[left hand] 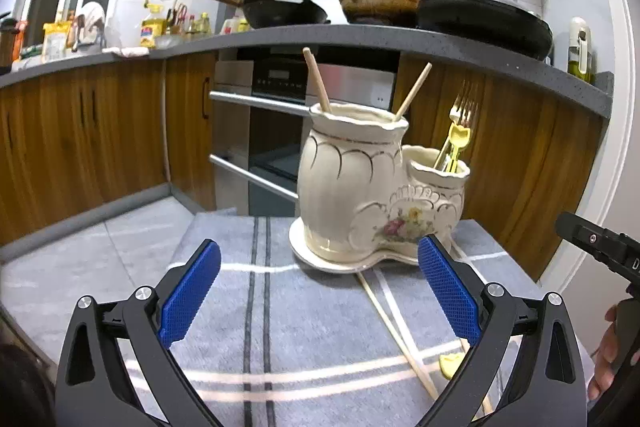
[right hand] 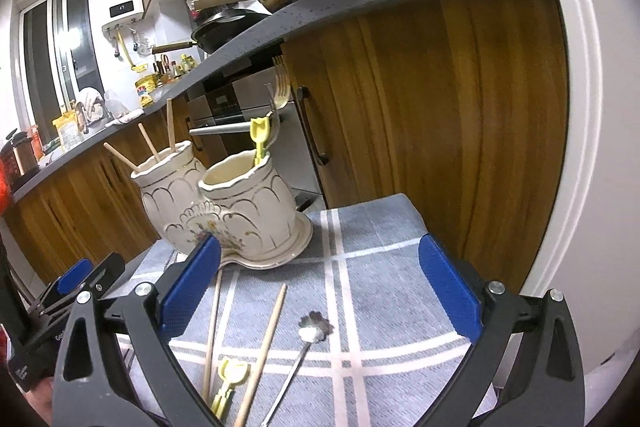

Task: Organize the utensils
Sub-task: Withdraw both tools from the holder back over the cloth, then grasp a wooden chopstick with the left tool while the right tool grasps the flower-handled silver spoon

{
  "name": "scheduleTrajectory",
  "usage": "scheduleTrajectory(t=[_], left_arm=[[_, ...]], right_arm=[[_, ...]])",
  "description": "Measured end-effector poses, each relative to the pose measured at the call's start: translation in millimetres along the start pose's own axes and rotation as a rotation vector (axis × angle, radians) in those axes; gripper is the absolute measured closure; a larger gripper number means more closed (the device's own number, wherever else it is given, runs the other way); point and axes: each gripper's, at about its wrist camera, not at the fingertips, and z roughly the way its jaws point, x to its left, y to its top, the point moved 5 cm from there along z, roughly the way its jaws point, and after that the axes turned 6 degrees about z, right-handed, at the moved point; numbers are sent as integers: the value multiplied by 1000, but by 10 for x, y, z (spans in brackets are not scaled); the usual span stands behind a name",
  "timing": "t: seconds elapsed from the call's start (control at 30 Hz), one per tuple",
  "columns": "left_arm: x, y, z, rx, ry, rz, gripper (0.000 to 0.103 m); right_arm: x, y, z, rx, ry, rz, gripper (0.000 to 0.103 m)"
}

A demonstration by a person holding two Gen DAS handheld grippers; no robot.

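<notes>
On the left of the grey checked cloth stands my cream ceramic utensil holder, two joined vases on one saucer. The taller vase keeps three wooden chopsticks upright, and the lower vase beside it keeps the forks and a yellow plastic pick, so I think each kind has its own compartment. In front of the holder, nearer to me, lie the things not yet sorted: two loose chopsticks, flat and almost parallel, with a second yellow pick between them, and to the right a small metal spoon with a flower-shaped bowl. My left gripper is opened wide over the bare cloth before the holder, and it holds nothing and touches nothing. My right gripper is also spread fully, empty, above the loose utensils, with the chopsticks and spoon showing between its blue pads.
</notes>
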Motion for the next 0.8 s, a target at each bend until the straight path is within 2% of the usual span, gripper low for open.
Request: scheduleTrajectory(t=[0.2,0.5,0.8], left_arm=[[-64,-23,6,24,16,19,5],[-118,-150,234,183,26,36,5],[-213,-231,379,266,11,81,7]], right_arm=[[-91,-74,-40,16,-13,17,5],[-226,-236,8,68,-21,55,5],[-310,-232,90,73,-34,65,5]])
